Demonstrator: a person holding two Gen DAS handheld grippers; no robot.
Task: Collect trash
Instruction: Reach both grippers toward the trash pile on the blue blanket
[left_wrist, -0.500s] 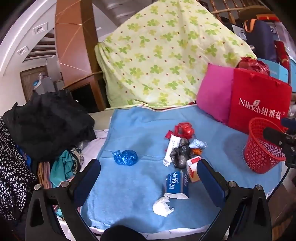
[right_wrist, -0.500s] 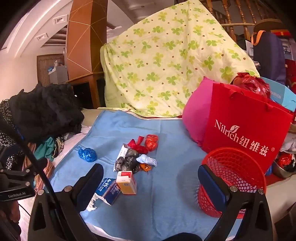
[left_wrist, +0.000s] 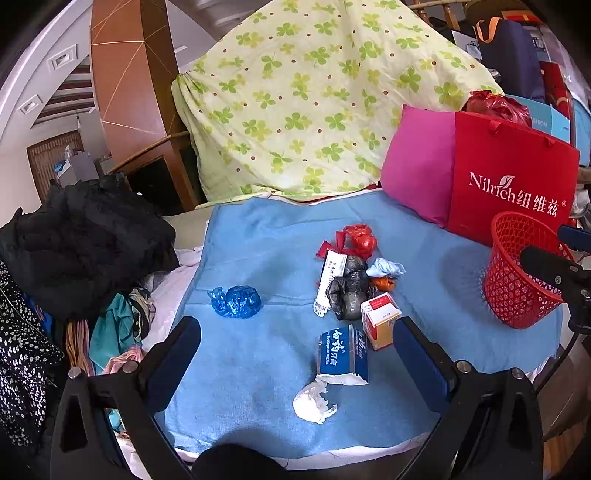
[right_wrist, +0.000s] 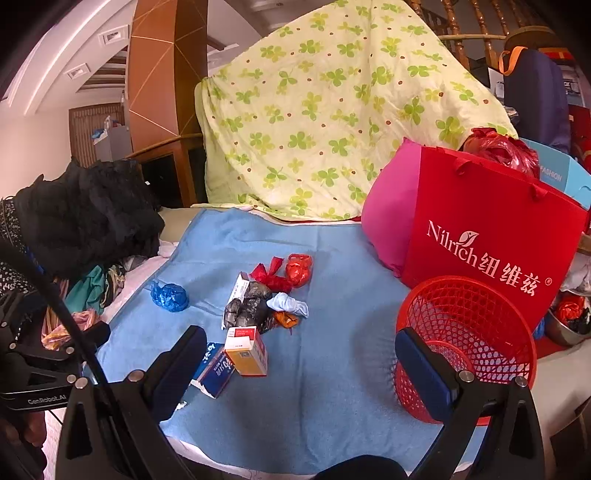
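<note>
Blue cloth carries the trash pile at its middle, the red basket to its right; we hold the left gripper and right gripper spread wide, gripping nothing.

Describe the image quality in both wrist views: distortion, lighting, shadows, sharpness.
Left wrist view: strong fisheye bending, black corners; soft daylight; the red basket casts a faint shadow leftward on the blue cloth; the blue box print is sharp. Right wrist view: same barrel warp, curved pillar; even light, the right gripper fingers crisp, no glare.
</note>
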